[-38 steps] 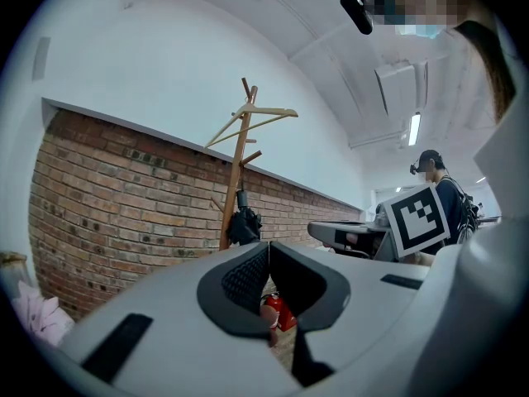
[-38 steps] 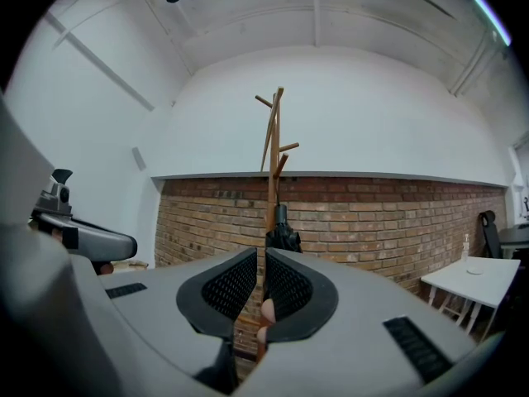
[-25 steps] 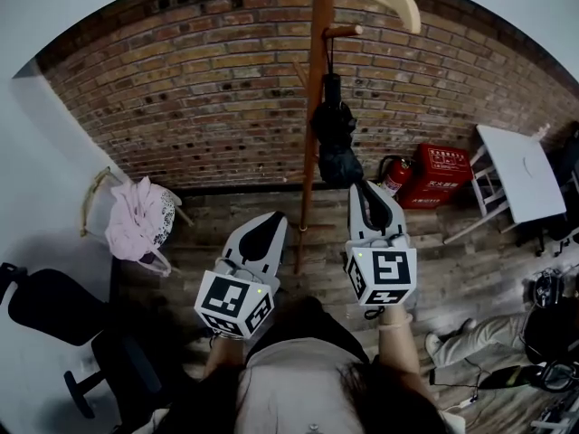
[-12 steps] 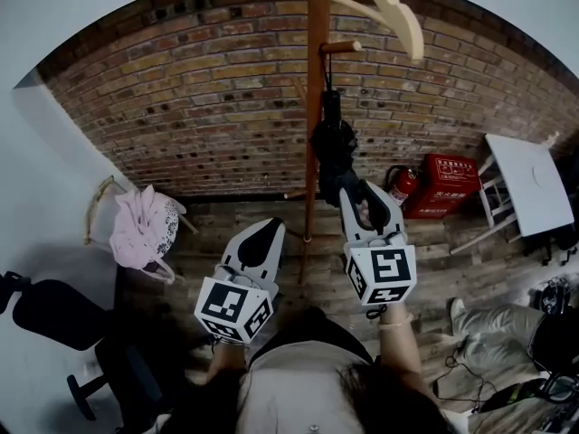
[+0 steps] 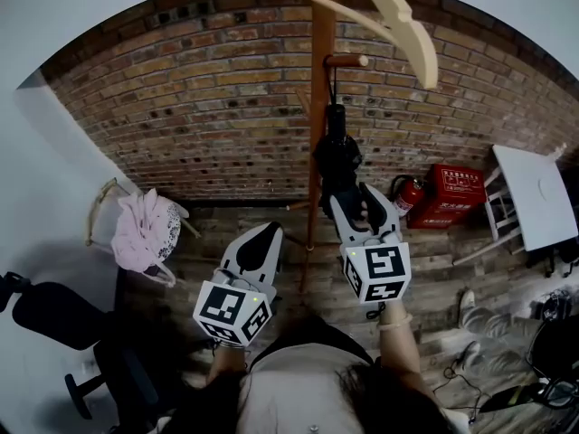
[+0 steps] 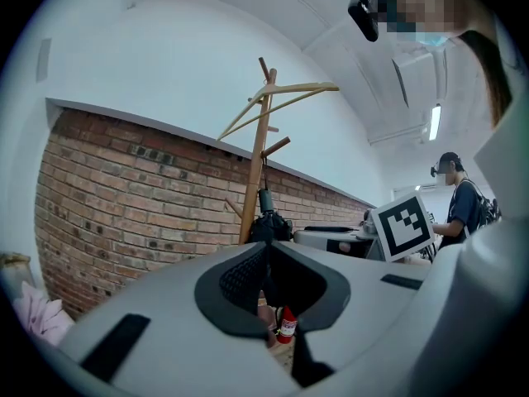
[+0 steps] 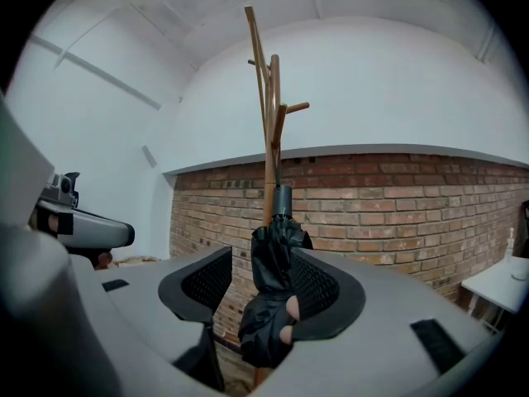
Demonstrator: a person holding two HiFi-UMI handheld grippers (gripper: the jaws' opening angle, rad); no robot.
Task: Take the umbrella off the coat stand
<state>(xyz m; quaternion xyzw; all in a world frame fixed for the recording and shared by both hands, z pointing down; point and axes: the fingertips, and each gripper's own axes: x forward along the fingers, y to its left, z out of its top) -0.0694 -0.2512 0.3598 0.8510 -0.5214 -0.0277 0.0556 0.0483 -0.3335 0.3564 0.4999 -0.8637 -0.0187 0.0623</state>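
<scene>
Presently, nearest the camera: left gripper [image 5: 270, 231] held low and to the left of the pole, its jaws together at the tips with nothing between them. It looks idle, probably kept back so it stays out of the way.

Right gripper [image 5: 351, 195] is raised and pushed forward. Its jaws are apart and straddle the lower part of the umbrella [image 5: 336, 156]. In the right gripper view the black bundle [image 7: 271, 259] hangs between the two ribbed dark pads and lies against the right-hand one, with a gap on the other side. Judgement: the gripper is placed for a grasp that is not yet made, and closing comes before lifting.

Umbrella: folded and compact, with a limp, crumpled black fabric canopy below a rigid cylindrical grey-black handle. It hangs by a thin dark strap [image 5: 333, 84] looped over a short round peg [image 5: 348, 61]. The peg angles slightly upward, so the strap likely has to be raised clear of its tip.

Coat stand [image 5: 318, 107]: slim pole of smooth reddish-brown wood, and the umbrella hangs close against it. A pale, curved wooden hanger [image 5: 398, 16] sits near the top, above the peg.

Behind: a rough red brick wall [image 5: 208, 89] with pale mortar, and a red fire extinguisher [image 5: 404, 193] at its foot.
</scene>
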